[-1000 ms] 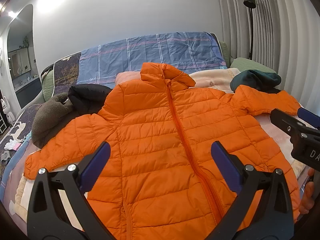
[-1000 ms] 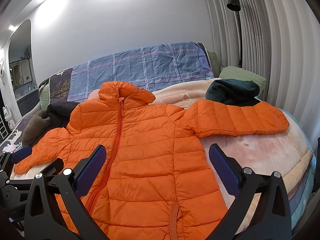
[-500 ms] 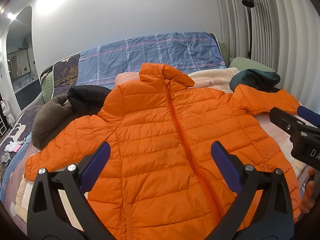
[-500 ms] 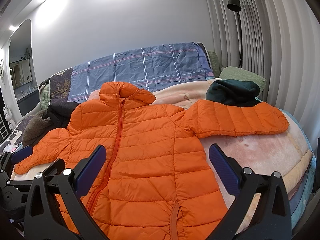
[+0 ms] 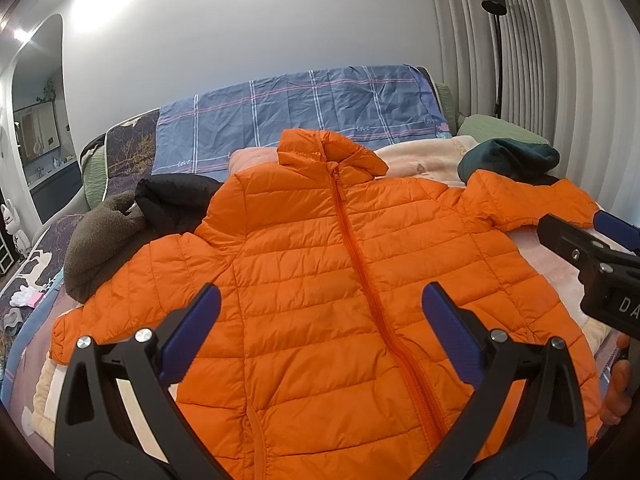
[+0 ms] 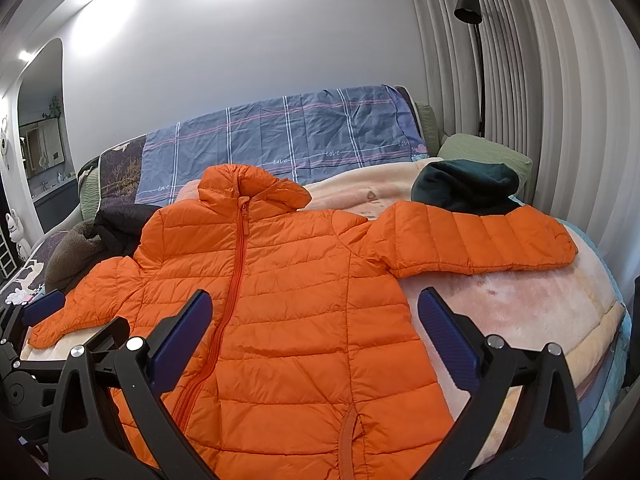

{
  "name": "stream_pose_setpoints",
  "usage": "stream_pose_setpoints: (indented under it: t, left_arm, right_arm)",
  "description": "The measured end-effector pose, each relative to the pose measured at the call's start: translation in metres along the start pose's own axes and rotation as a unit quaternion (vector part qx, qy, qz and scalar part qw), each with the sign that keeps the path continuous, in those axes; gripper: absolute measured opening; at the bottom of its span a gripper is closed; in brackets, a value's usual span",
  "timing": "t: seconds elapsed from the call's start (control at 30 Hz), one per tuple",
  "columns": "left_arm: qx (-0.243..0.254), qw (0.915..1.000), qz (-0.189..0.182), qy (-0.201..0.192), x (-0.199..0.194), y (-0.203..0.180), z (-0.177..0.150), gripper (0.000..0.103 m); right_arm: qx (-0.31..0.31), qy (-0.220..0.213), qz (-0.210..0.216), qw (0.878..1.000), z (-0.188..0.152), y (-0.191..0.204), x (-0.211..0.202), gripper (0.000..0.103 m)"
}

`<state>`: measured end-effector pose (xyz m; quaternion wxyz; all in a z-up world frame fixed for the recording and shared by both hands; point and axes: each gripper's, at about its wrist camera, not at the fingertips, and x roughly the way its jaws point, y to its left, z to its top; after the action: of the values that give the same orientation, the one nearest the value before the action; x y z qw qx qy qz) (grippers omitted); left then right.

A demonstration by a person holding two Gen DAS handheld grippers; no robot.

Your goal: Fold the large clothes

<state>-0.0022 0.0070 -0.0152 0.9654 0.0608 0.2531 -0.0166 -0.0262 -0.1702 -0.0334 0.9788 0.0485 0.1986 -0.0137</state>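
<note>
An orange quilted puffer jacket (image 5: 320,280) (image 6: 288,292) lies flat and zipped on the bed, front up, hood toward the headboard. Both sleeves are spread out, the right sleeve (image 6: 480,240) stretching across the pink blanket. My left gripper (image 5: 320,320) hovers open above the jacket's lower front, nothing between its blue pads. Over the jacket's right hem side my right gripper (image 6: 312,324) is open and holds nothing. Each gripper shows at the edge of the other's view: the right gripper (image 5: 592,252) and the left gripper (image 6: 32,328).
A dark green garment (image 6: 468,188) lies by the right sleeve end. Brown fleece (image 5: 100,248) and a black garment (image 5: 176,200) are heaped beside the left shoulder. A blue checked sheet (image 5: 300,120) covers the headboard. A floor lamp (image 6: 472,40) stands by the curtains.
Both grippers stay open over the jacket. The views shift only slightly; the jacket has not moved.
</note>
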Motion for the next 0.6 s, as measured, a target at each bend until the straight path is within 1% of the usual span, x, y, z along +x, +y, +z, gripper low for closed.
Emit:
stream_pose_setpoints:
  t: [0.6]
  left_arm:
    - [0.01, 0.9999, 0.007, 0.008, 0.0053, -0.0073, -0.0032, 0.101]
  right_arm:
    - [0.002, 0.005, 0.0, 1.0, 0.0024, -0.0044, 0.0013, 0.102]
